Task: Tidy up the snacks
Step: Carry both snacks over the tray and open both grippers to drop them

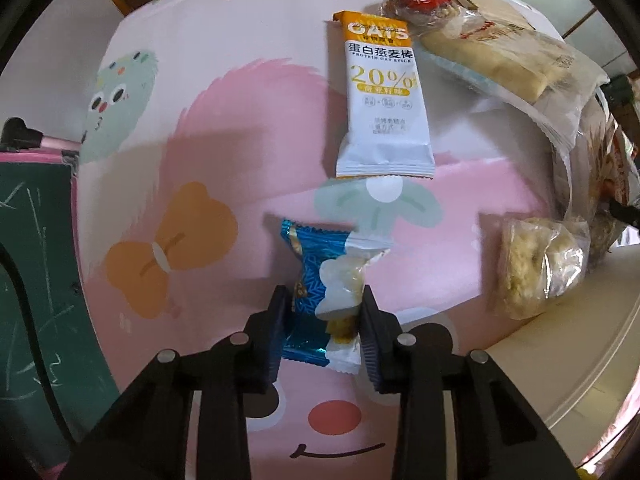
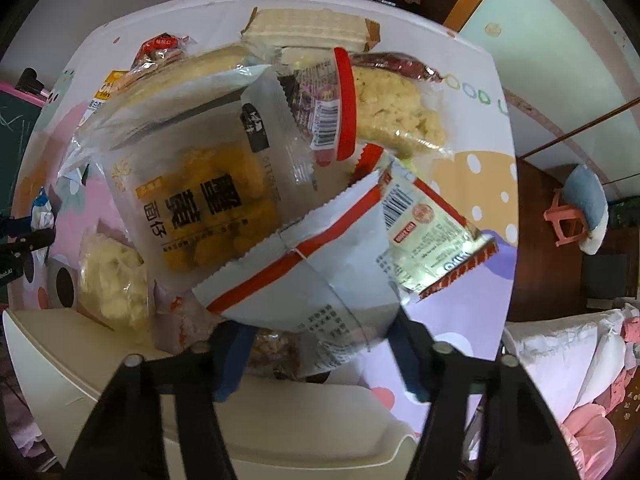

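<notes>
Pinching two small snacks at once, a blue candy (image 1: 304, 280) and a clear-wrapped bar (image 1: 344, 300), low in the frame: left gripper (image 1: 323, 334) closed on both, risking one slipping. Right gripper (image 2: 320, 344) clamping a white-and-red packet (image 2: 304, 272) by its edge; may tear loose over the surface (image 1: 224, 128).

both wrist views look down, close; seemingly share oat bar (image 1: 382, 92)

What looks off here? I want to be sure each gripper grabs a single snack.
The left gripper pinches two snacks together: a blue candy wrapper and a clear-wrapped bar lying across it. Nothing looks spilled or torn.
</notes>
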The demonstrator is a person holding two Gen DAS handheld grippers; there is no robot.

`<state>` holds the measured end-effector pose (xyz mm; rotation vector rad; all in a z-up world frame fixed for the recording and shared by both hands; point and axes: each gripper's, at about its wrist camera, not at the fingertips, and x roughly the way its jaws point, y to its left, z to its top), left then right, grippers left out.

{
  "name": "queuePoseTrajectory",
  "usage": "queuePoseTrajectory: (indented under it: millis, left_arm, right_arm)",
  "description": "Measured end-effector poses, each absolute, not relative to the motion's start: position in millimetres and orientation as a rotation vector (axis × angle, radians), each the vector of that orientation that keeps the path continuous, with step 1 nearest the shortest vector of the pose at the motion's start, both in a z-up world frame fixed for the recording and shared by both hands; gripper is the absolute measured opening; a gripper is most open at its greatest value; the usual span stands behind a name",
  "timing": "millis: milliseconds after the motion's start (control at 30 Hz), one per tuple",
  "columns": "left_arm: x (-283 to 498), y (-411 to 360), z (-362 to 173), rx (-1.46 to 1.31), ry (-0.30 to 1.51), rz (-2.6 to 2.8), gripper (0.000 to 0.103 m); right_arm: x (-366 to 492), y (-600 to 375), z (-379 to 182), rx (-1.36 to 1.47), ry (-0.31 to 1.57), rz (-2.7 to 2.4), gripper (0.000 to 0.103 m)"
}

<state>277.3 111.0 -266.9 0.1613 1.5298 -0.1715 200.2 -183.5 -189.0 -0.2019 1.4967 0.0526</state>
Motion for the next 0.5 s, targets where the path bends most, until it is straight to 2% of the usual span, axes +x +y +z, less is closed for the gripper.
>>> queuePoseTrajectory:
  millis: [33, 67, 100, 333, 500]
  left_arm:
    - [271, 110, -265, 0.166, 1.522, -0.168, 0.031]
    - [270, 107, -264, 0.17, 1.513, -0.162, 0.031]
    - [270, 106, -261, 0.169, 1.499, -0.152, 0.03]
    - [245, 104, -216, 0.119, 1.388, -0.093, 0.028]
    - [239, 103, -167, 0.092, 1.293, -0.059, 0.027]
  right_arm:
    - [198, -183, -187, -0.201, 1.487, 0.051, 0.048]
    - [197, -184, -186, -0.205, 1.484, 0.045, 0.037]
    - [194, -187, -186, -0.193, 1.487, 0.046, 0.03]
    - [179, -194, -164, -0.17, 1.4, 0.06, 0.029]
    - [171, -202, -125, -0.094, 1.305, 0.055, 0.029]
